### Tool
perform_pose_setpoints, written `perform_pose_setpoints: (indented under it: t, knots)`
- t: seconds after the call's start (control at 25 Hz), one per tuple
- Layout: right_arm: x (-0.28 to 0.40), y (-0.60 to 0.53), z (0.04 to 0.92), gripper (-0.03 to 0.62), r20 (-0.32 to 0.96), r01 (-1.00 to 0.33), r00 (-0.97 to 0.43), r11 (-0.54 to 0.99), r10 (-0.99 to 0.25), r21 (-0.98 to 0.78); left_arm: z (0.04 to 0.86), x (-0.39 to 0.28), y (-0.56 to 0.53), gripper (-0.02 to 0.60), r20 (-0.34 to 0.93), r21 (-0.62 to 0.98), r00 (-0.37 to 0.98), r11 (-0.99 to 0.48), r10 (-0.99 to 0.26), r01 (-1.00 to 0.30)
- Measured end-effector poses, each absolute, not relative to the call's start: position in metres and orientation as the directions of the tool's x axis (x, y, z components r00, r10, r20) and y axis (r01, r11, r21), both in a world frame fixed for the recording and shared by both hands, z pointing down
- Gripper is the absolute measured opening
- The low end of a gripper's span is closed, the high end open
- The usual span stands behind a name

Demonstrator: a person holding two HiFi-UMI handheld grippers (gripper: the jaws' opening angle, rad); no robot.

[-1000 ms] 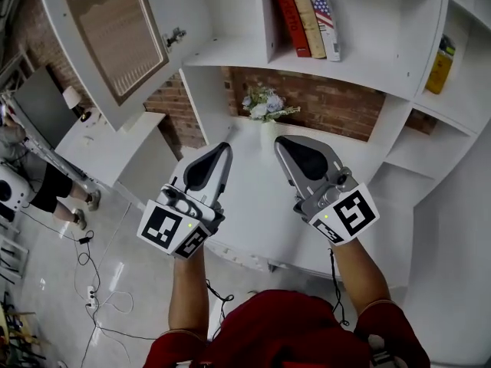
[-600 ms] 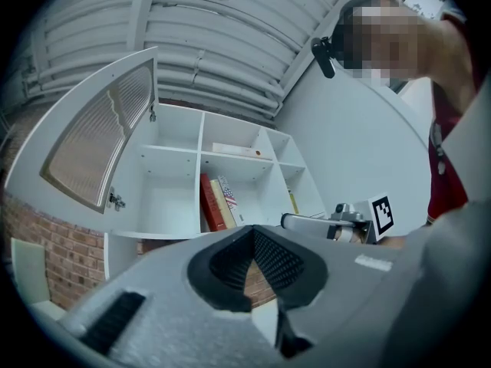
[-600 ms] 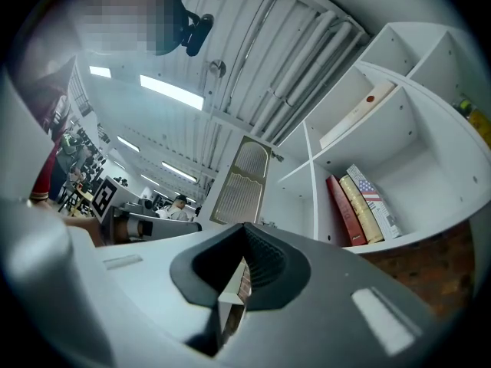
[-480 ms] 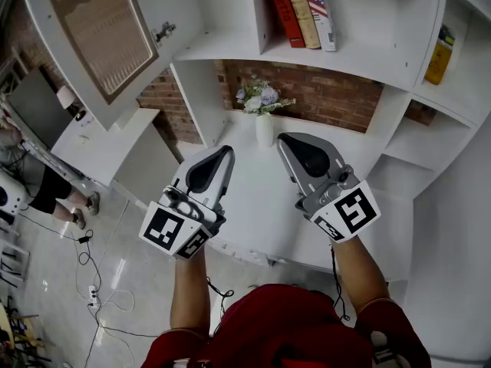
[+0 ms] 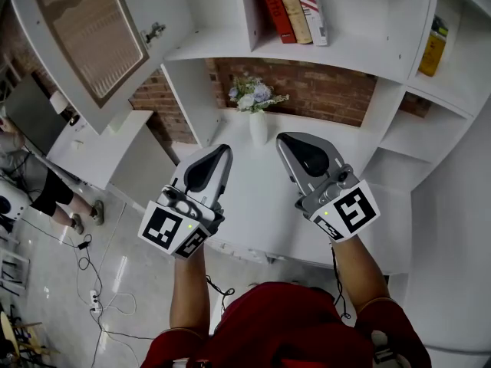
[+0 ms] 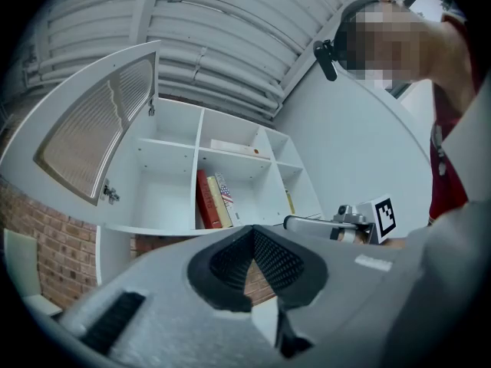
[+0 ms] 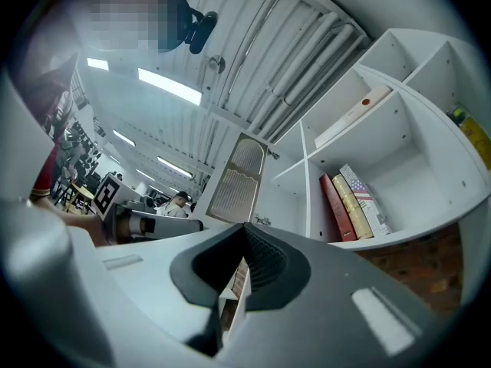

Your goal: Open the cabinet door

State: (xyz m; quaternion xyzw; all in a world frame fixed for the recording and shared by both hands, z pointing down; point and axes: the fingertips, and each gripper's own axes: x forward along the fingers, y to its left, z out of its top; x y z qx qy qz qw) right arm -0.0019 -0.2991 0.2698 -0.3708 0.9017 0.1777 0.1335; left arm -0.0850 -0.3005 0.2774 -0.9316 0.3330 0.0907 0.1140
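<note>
Nearest, the left gripper (image 5: 223, 152) and the right gripper (image 5: 283, 139) hover side by side over the white counter (image 5: 253, 202), toward its front edge. Each has its jaws pressed together on nothing (the pads meet in both gripper views). Beyond them, at the counter's back edge against the brick wall, stands a white vase (image 5: 258, 129) of pale flowers (image 5: 252, 96). Above it, three books (image 5: 291, 6) stand at the left end of a cabinet shelf (image 5: 360, 52), beside the divider. Farthest left, the cabinet door (image 5: 92, 37) stands swung wide open, out past the cabinet's left edge, with a small metal latch (image 5: 153, 31) near its rim.
</note>
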Motion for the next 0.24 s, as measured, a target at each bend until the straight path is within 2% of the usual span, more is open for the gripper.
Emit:
perform_pose_setpoints:
  t: [0.24]
  knots:
    - [-0.0042, -0.2997, 0.2707, 0.011, -0.372, -0.717, -0.688, 0.662, -0.623, 0.217, 0.2794, -0.0895, -0.3012, 0.005, -0.244, -0.142, 0.759, -0.752, -0.603, -0.644]
